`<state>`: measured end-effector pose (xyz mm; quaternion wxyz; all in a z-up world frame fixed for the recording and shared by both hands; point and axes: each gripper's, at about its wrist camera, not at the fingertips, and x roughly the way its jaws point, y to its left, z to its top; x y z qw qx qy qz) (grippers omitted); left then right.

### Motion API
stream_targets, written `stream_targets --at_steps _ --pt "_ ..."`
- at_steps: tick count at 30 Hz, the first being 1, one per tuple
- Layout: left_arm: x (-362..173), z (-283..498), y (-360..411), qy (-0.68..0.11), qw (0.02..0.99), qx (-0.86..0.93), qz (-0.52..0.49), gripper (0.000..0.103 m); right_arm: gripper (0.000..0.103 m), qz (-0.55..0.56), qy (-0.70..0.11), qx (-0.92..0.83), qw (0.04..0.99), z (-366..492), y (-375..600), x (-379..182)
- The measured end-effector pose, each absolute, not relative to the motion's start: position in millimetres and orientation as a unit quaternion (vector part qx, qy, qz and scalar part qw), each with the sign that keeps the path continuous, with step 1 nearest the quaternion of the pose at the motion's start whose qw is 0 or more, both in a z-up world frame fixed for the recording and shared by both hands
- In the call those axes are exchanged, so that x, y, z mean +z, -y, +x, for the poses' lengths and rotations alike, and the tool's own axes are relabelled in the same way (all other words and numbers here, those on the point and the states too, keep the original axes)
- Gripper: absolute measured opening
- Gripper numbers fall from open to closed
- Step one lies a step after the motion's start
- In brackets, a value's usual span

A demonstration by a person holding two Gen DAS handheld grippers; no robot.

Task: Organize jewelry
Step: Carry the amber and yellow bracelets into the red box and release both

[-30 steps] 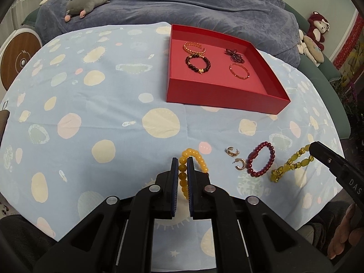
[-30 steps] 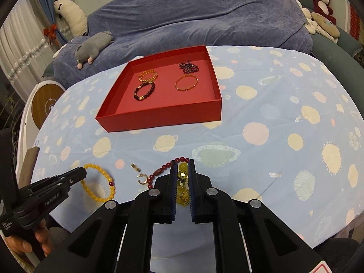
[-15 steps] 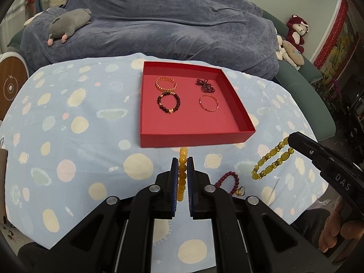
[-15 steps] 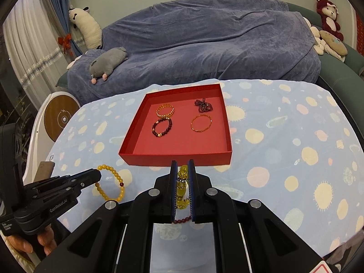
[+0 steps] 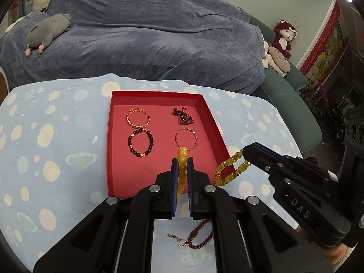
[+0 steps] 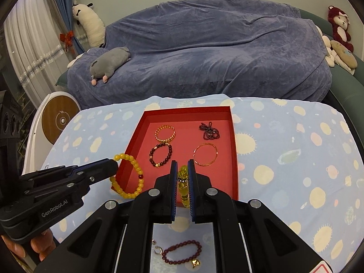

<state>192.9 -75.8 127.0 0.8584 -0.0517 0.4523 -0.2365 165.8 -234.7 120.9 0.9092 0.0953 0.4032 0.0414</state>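
the amber bead bracelet (image 5: 182,170) is clamped between the narrow jaws of the left gripper (image 5: 182,163), hanging over the near part of the red tray (image 5: 109,159); a second ago it lay on the tablecloth (image 5: 56,136) well short of the tray. the right gripper (image 6: 182,170) is pinched on the yellow crystal bracelet (image 6: 183,182), lifted from the cloth since then and now over the tray's near edge, at 3 o'clock of the left gripper in the left wrist view.

inside the tray, the gold bangle (image 5: 138,118) sits at 11 o'clock, the dark bead cluster (image 5: 183,116) at 1 o'clock, the dark bead bracelet (image 5: 140,143) at 9 o'clock and the thin copper hoop (image 5: 186,139) just beyond the amber beads. bare floor remains along the tray's near side, at 6 to 7 o'clock. the maroon bracelet (image 6: 182,252) and small earrings (image 6: 157,249) lie on the cloth below the grippers.
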Motion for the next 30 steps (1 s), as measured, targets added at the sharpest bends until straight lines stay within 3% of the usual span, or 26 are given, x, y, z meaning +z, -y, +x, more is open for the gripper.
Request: stream_targets --at_steps 6,13,26,28,30 --pt "91.8 226.7 77.3 -0.485 0.840 -0.228 -0.079 0.007 0.009 0.128 -0.424 0.050 0.895 199.5 232.8 89.1" --pt "38.4 243.5 69.4 -0.523 0.830 -0.187 -0.045 0.007 0.009 0.128 -0.471 0.028 0.873 217.3 246.0 34.8" --pt "12.5 246.0 64.6 -0.516 0.845 -0.141 0.013 0.008 0.012 0.078 -0.482 0.001 0.873 219.9 251.4 9.0" --pt "13.1 244.3 64.7 -0.510 0.849 -0.138 0.012 0.013 0.017 0.071 -0.478 0.002 0.875 217.8 248.0 11.0" --pt "14.9 242.9 64.5 -0.504 0.853 -0.133 0.012 0.030 0.021 0.070 -0.474 0.004 0.878 215.5 245.5 14.0"
